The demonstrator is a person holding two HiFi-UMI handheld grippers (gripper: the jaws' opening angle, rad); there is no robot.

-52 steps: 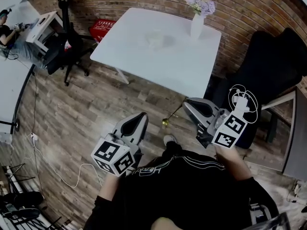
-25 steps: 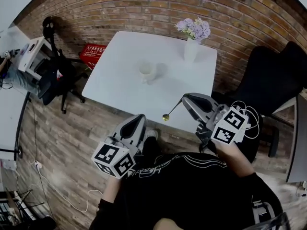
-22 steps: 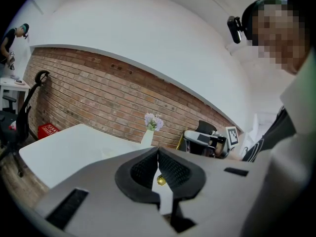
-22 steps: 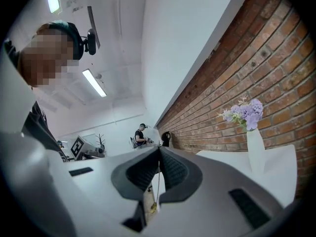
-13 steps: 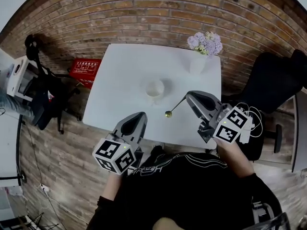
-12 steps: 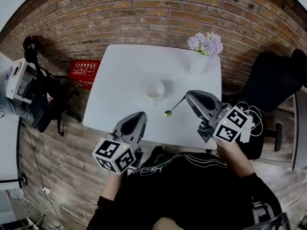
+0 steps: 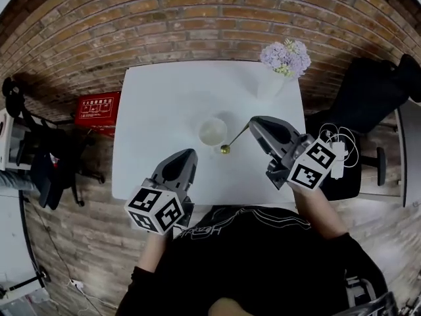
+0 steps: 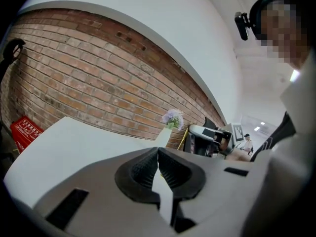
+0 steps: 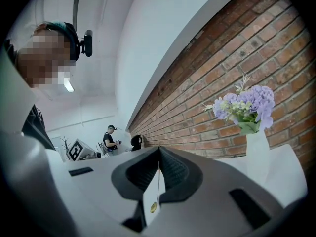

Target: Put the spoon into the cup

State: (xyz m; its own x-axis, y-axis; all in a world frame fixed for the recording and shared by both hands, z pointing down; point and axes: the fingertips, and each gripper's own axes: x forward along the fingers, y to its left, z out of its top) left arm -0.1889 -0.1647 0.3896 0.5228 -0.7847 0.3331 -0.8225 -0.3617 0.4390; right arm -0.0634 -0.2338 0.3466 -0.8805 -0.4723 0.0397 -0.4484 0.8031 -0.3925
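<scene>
A white cup (image 7: pixel 212 131) stands upright near the middle of the white table (image 7: pixel 158 104). My right gripper (image 7: pixel 252 123) is over the table, to the right of the cup, and is shut on the handle of a thin gold spoon (image 7: pixel 235 138). The spoon slants down and to the left, its bowl hanging just beside the cup's near right rim. In the right gripper view the spoon (image 9: pixel 153 207) hangs from the closed right gripper (image 9: pixel 159 150). My left gripper (image 7: pixel 186 157) is over the table's near side, below and left of the cup. It (image 8: pixel 158 151) is shut and holds nothing.
A white vase of purple flowers (image 7: pixel 284 59) stands at the table's far right corner, also seen as the vase (image 9: pixel 256 147) in the right gripper view. A brick wall (image 7: pixel 197 25) runs behind the table. A red crate (image 7: pixel 93 110) sits on the floor at left, a black chair (image 7: pixel 368 91) at right.
The person has stepped up to the table. Both grippers moved forward over it, and the spoon's bowl came from the table's near edge to beside the cup.
</scene>
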